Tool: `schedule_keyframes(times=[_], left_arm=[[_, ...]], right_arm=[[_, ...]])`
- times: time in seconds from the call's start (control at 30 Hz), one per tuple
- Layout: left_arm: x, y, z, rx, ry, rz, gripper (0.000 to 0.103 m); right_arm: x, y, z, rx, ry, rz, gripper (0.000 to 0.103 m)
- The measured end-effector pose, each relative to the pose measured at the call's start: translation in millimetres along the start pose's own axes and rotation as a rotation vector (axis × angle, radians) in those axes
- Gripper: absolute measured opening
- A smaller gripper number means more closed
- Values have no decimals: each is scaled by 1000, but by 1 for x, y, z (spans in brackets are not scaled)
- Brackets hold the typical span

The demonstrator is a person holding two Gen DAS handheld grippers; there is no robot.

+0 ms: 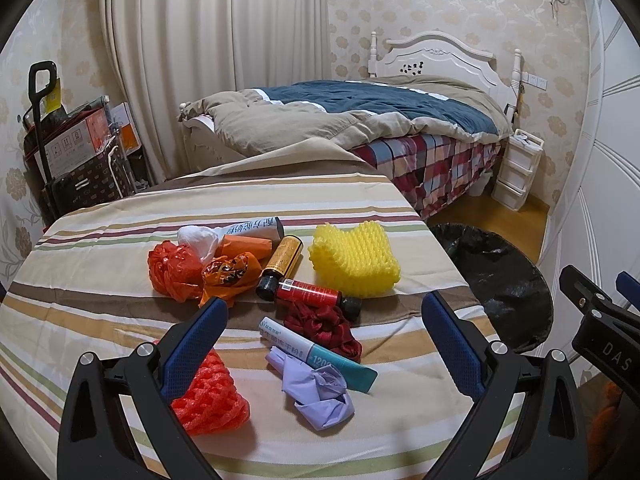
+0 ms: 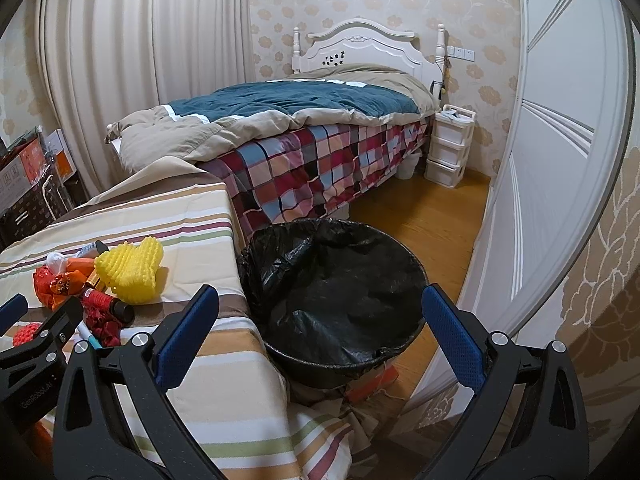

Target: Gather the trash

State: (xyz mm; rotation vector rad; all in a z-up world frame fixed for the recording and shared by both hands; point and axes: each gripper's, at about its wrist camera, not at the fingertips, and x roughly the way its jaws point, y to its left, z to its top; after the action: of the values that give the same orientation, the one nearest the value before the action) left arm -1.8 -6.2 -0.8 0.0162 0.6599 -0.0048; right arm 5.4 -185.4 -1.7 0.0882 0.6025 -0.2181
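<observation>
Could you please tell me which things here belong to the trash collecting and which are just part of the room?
For the job: yellow foam net, red bottle, purple wrapper, orange foam net, lined bin.

Just there: bed, drawer unit, boxes.

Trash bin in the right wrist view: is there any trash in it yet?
No, the trash bin shows only its black liner inside, and the litter lies on the striped tablecloth.

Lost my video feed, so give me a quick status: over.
Left gripper and right gripper open, empty. Trash pile untouched on striped table. Black-lined bin empty beside table, path clear.
</observation>
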Motion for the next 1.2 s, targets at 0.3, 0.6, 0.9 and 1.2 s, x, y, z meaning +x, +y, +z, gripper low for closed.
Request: schedule_keyframes(times=[0.3,0.6,0.9,1.2], left_arm=[[0,0,0,1,1,-1,97],[1,0,0,1,2,-1,97],[1,0,0,2,3,-1,97],[1,-1,0,1,4,1,97]], right_arm=[[0,-1,0,-1,2,0,99],[1,-3,-1,1,3,2,99],[1,-3,-1,2,4,1,99],[1,-3,-1,1,6,0,99]])
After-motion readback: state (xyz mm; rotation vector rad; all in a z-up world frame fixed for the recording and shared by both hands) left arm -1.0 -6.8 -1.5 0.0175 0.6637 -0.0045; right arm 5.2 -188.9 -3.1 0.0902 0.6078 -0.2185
